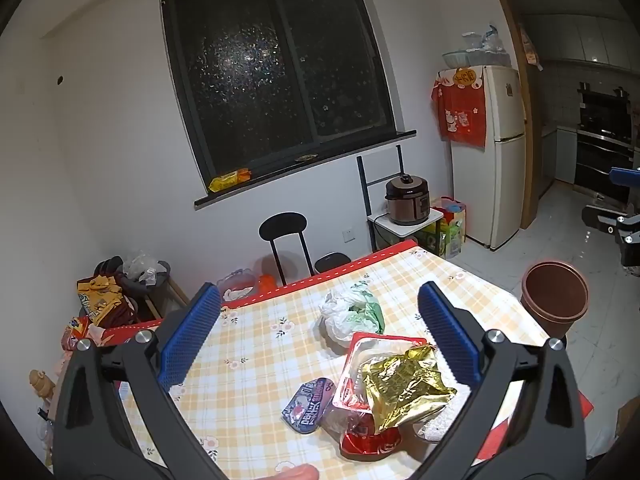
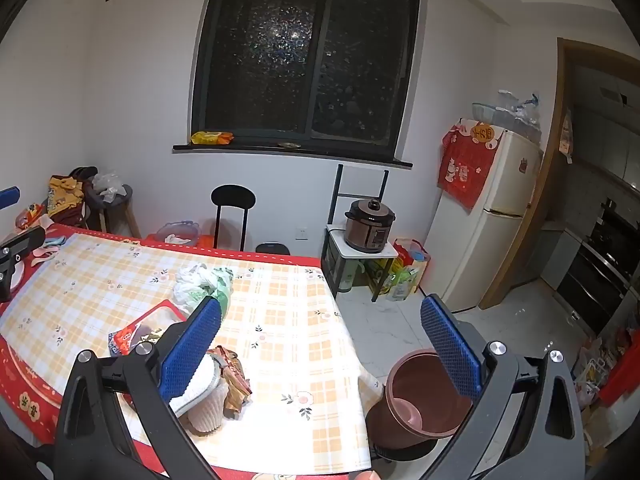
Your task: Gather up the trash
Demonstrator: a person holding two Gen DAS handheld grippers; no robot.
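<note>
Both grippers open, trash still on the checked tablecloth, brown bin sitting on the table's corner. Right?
Not quite: the round brown plastic bin stands on the floor beside the table, as the right wrist view shows. The left gripper and right gripper are open, and the gold foil wrapper lies on the tablecloth.

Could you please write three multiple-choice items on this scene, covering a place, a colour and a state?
1. Where does the round brown plastic bin stand?
A. on the table
B. on the floor beside the table
C. on the windowsill

2. What colour is the crumpled foil wrapper on the checked tablecloth?
A. gold
B. blue
C. black

3. How is the left gripper?
A. shut on a wrapper
B. open, holding nothing
C. out of view

Answers: 1 B, it sits on white tiles past the table's corner. 2 A, it shines gold. 3 B, its blue pads stand wide apart.
</note>
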